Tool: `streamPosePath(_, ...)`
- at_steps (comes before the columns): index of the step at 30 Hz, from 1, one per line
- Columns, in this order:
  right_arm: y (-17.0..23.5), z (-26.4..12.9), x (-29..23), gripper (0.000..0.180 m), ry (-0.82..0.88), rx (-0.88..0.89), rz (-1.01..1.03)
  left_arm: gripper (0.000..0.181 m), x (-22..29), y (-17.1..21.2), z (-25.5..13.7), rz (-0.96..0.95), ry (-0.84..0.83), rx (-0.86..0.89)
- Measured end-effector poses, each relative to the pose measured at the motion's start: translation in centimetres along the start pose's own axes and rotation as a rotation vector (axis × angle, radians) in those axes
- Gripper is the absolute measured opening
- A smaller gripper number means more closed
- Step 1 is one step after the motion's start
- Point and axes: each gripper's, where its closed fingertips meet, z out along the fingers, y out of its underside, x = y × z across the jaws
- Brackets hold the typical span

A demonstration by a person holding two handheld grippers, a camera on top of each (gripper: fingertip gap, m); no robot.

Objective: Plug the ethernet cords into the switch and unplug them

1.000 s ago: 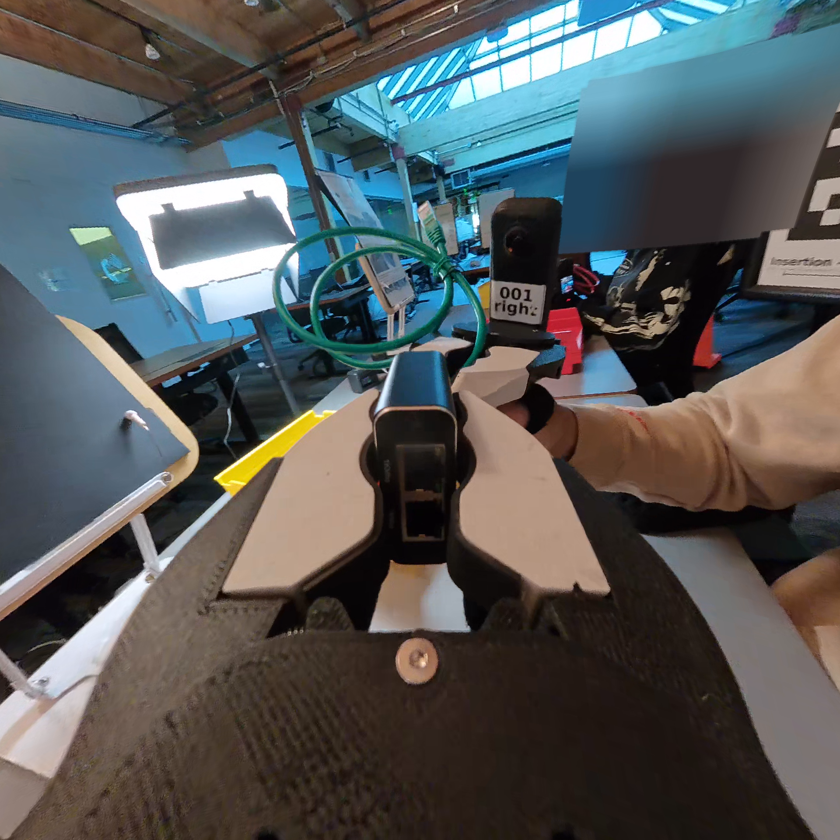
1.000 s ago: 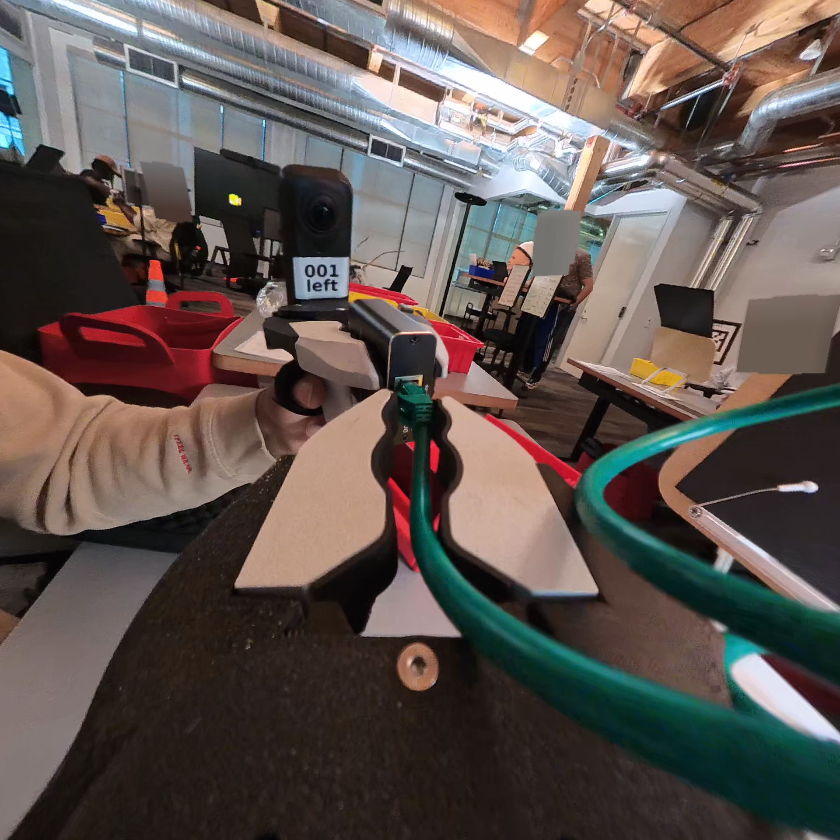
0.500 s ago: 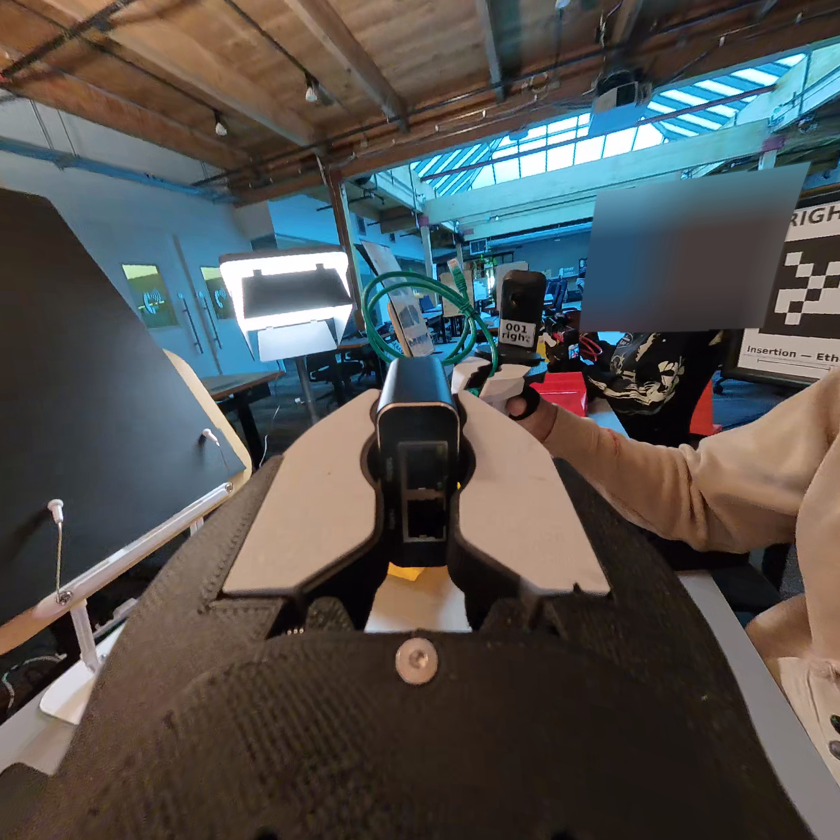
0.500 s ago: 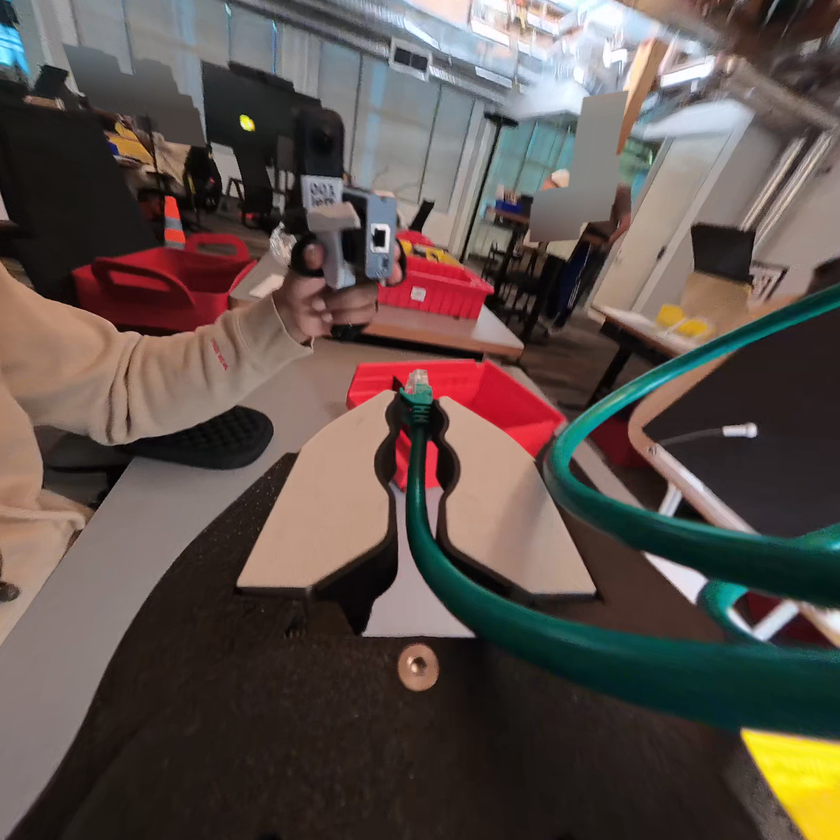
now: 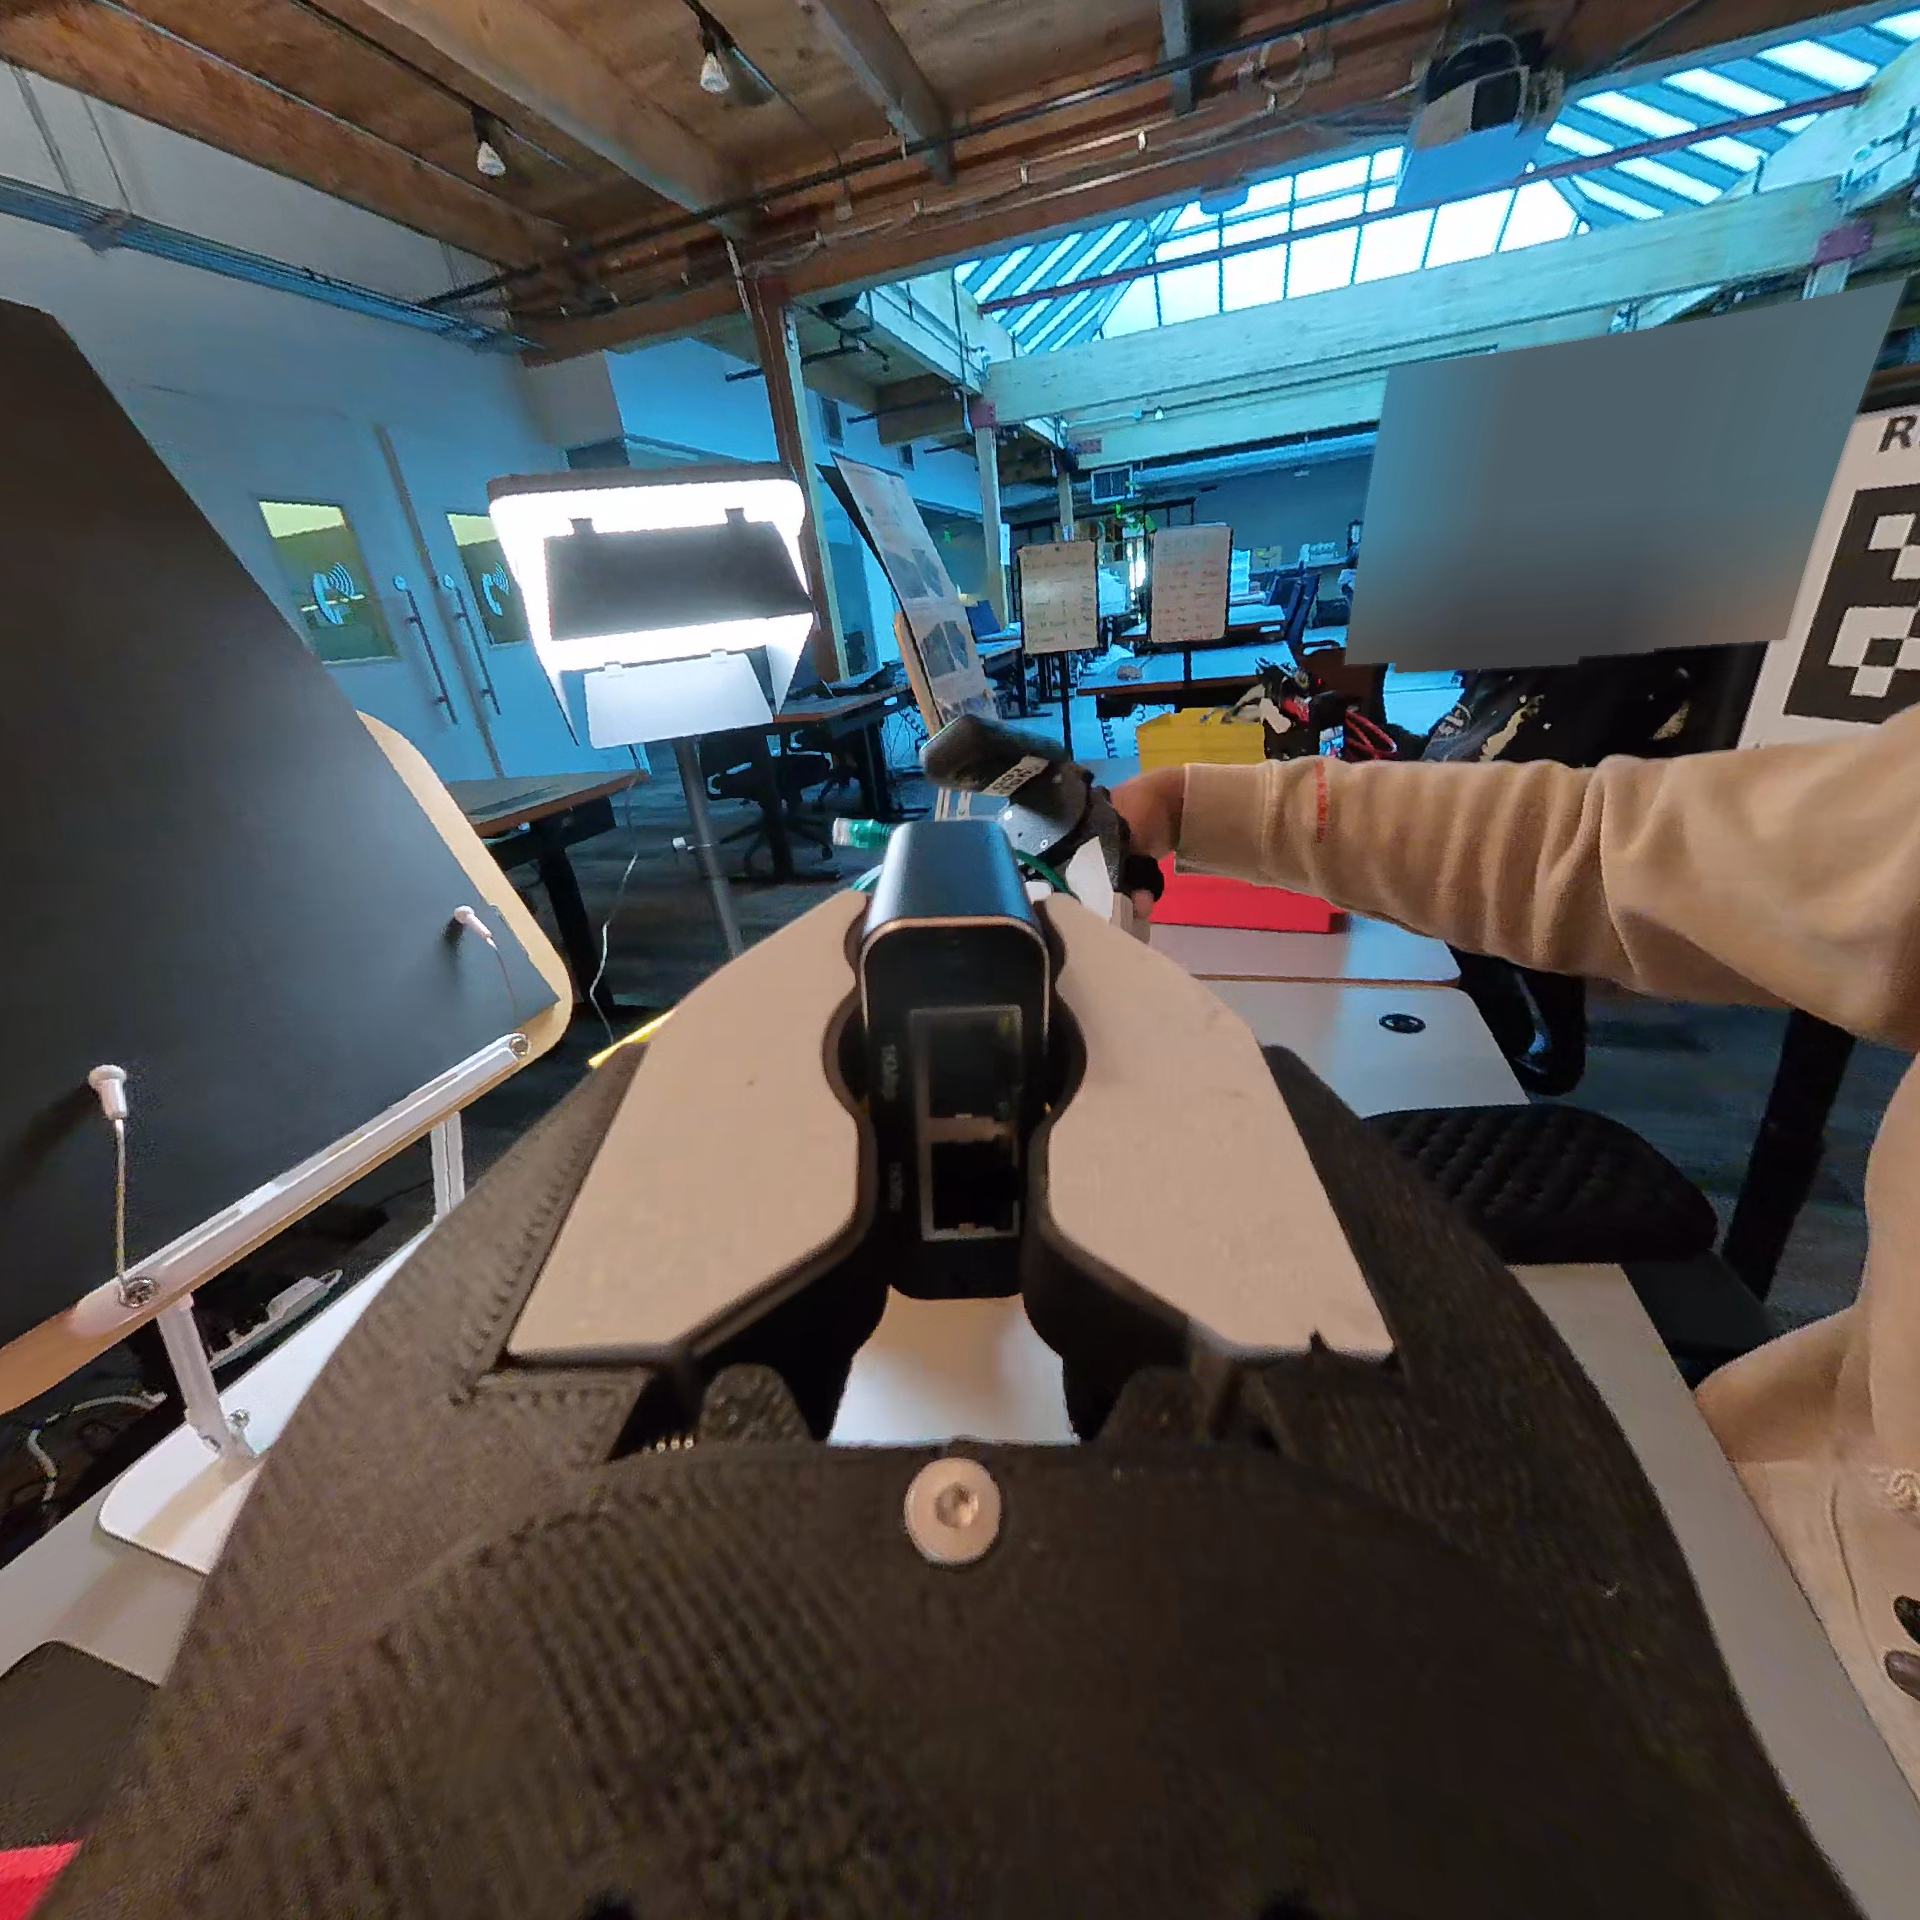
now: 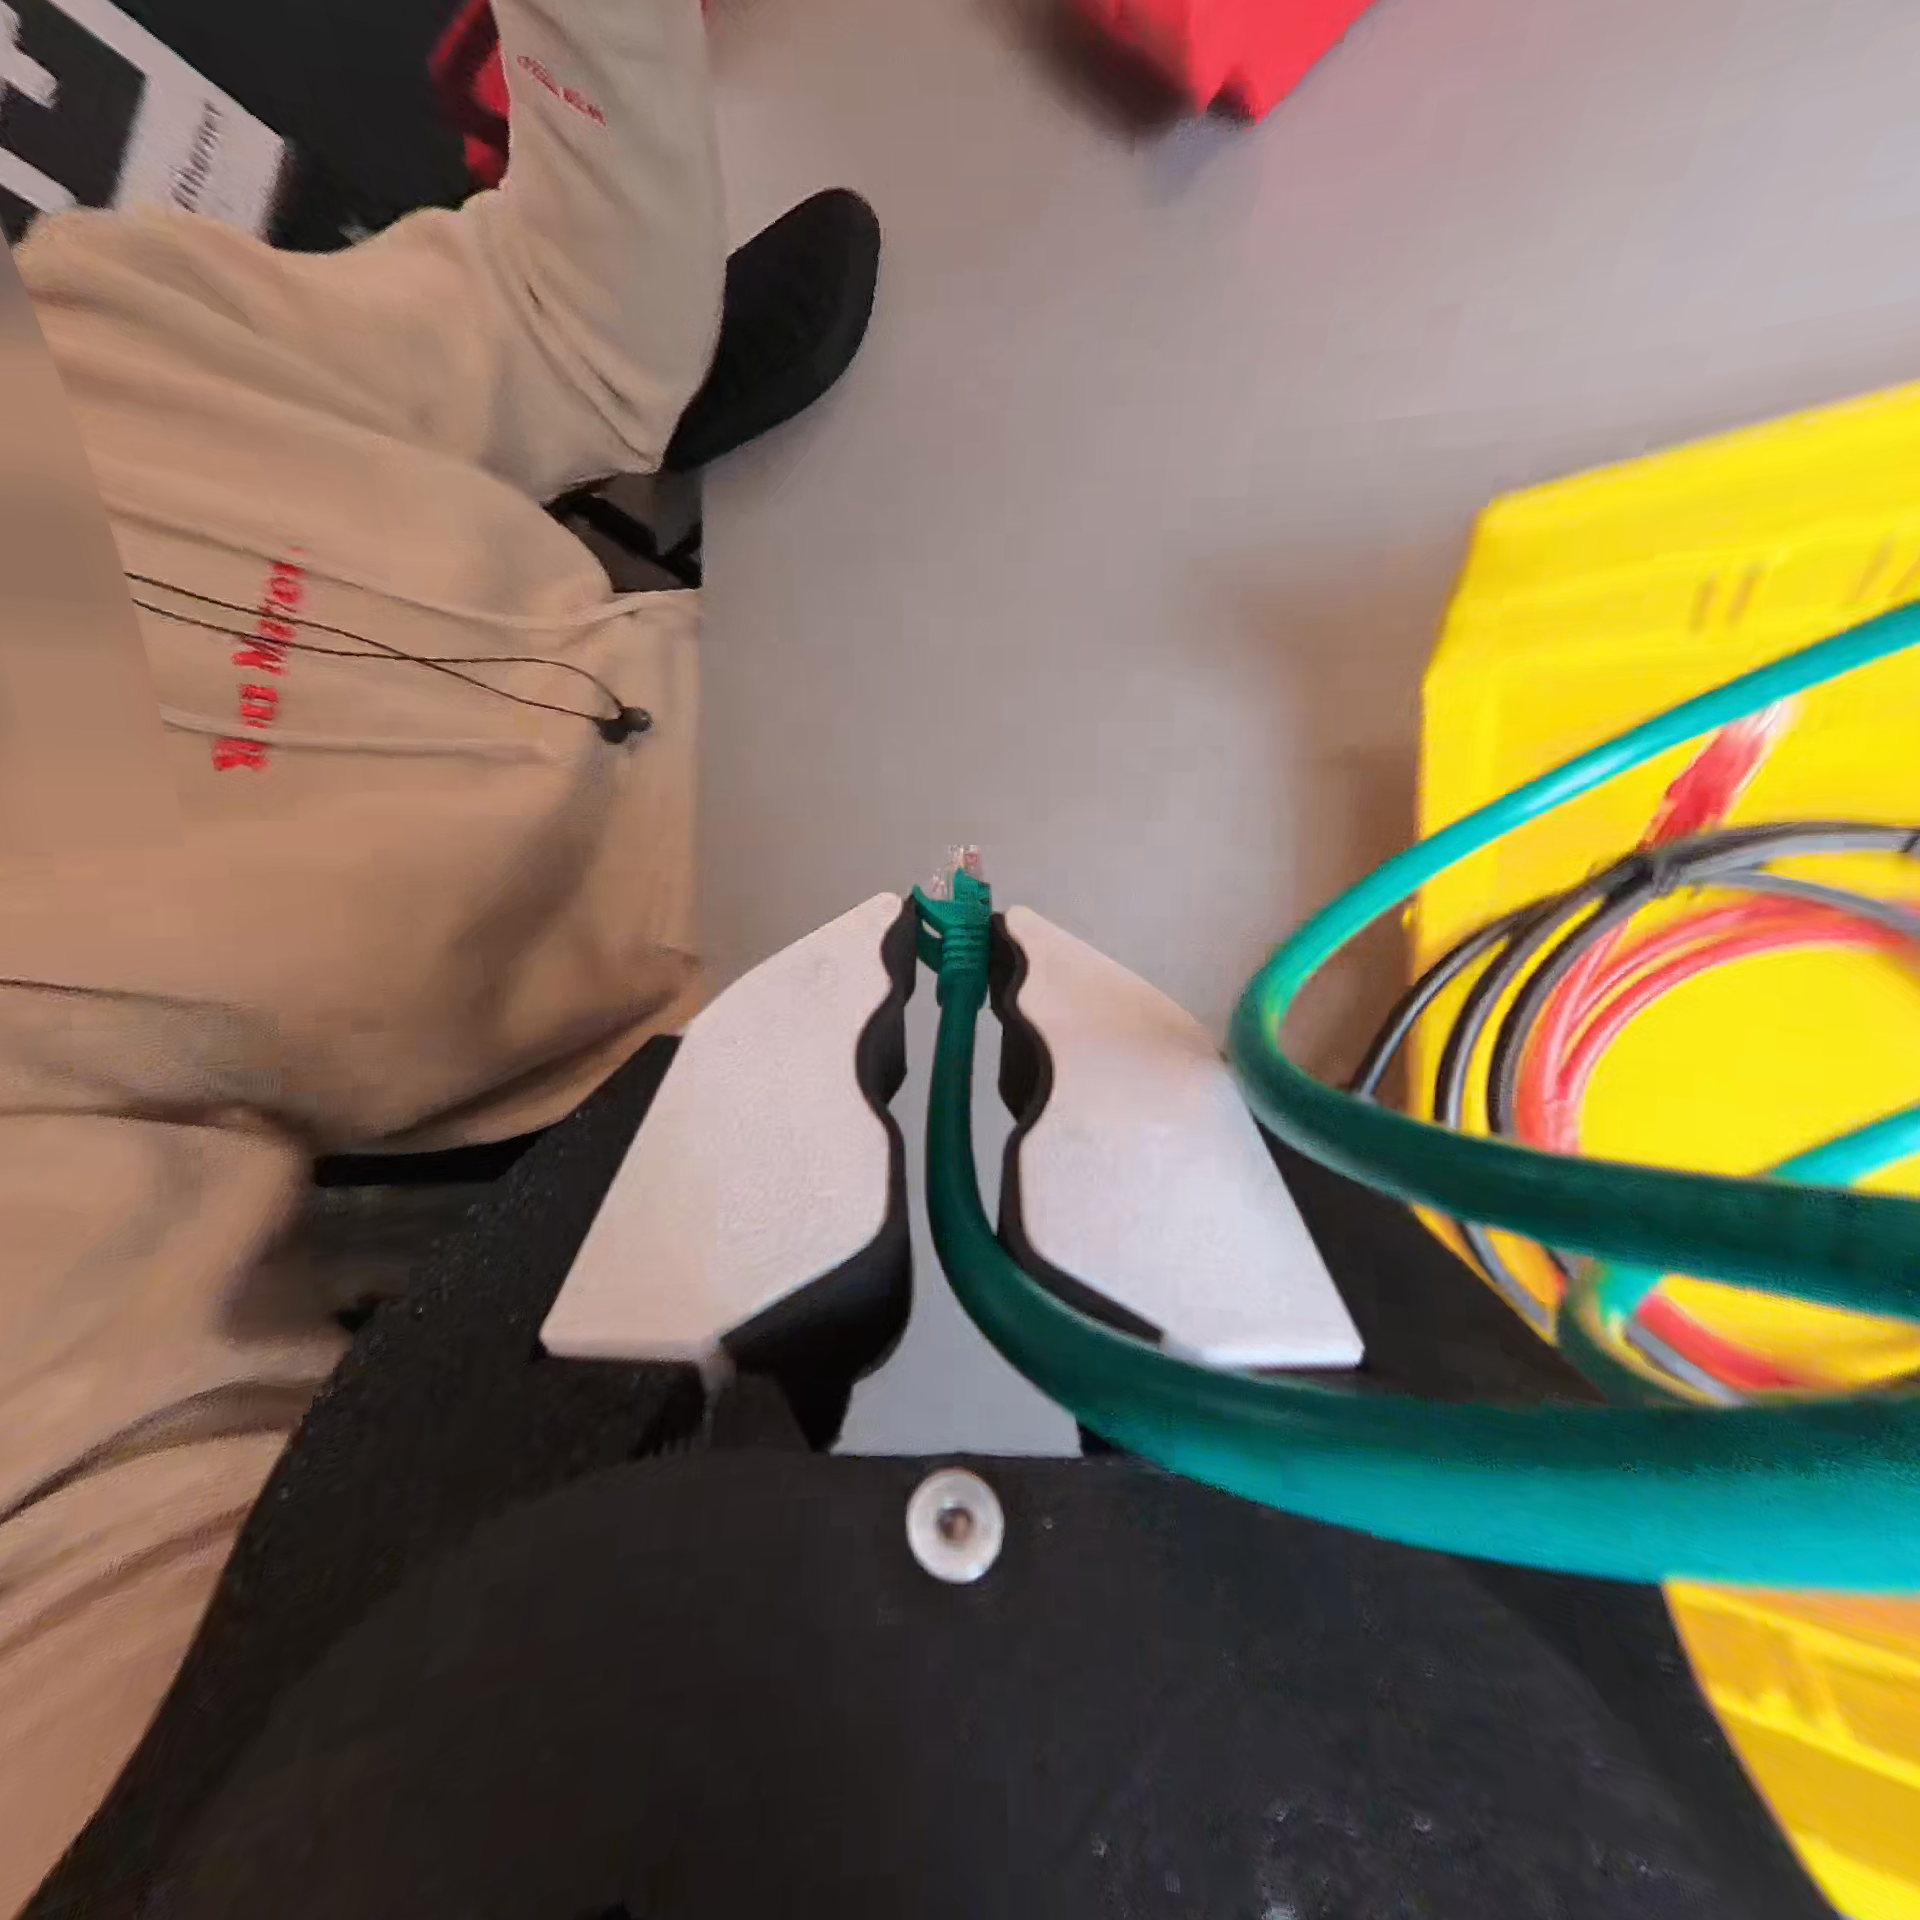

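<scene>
My left gripper (image 5: 953, 935) is shut on a small black switch (image 5: 951, 1039) and holds it in the air; its two ports face the camera and are empty. My right gripper (image 6: 954, 906) is shut on the green ethernet cord (image 6: 961, 1049) just behind its clear plug, which sticks out past the fingertips. The cord loops away to the right (image 6: 1558, 1195) over a yellow bin. In the left wrist view the right gripper (image 5: 1039, 821) shows beyond the switch, tipped down, with the green plug (image 5: 862, 831) beside it.
A yellow bin (image 6: 1621, 623) at the right holds coiled red and black cables (image 6: 1621, 966). The grey table (image 6: 1091, 520) lies below. A person's beige sleeve (image 5: 1558, 862) reaches across. A black board on a white stand (image 5: 208, 831) is at the left. A red bin (image 5: 1247, 904) sits farther off. My right fingertips sit around 30 cm from my left ones.
The green plug has come out of the switch. My right gripper has pulled away with the cord and swung down toward the table and the yellow bin. The left gripper keeps the switch.
</scene>
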Motion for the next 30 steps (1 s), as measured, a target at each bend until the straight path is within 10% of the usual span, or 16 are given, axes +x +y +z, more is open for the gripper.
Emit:
streamPosePath(9,5.5,-4.7,6.5,0.036,0.222,-0.143,0.356,0.027,0.0,1.3,0.7,-0.013,0.012,-0.047)
streamPosePath(21,5.5,-7.0,7.8,0.023,0.603,-0.410,0.215,0.026,0.1,3.1,1.9,-0.014,0.017,-0.105)
streamPosePath(30,4.5,-6.7,8.9,0.082,0.772,-0.486,0.088,0.026,0.1,3.8,2.3,-0.020,0.019,-0.123)
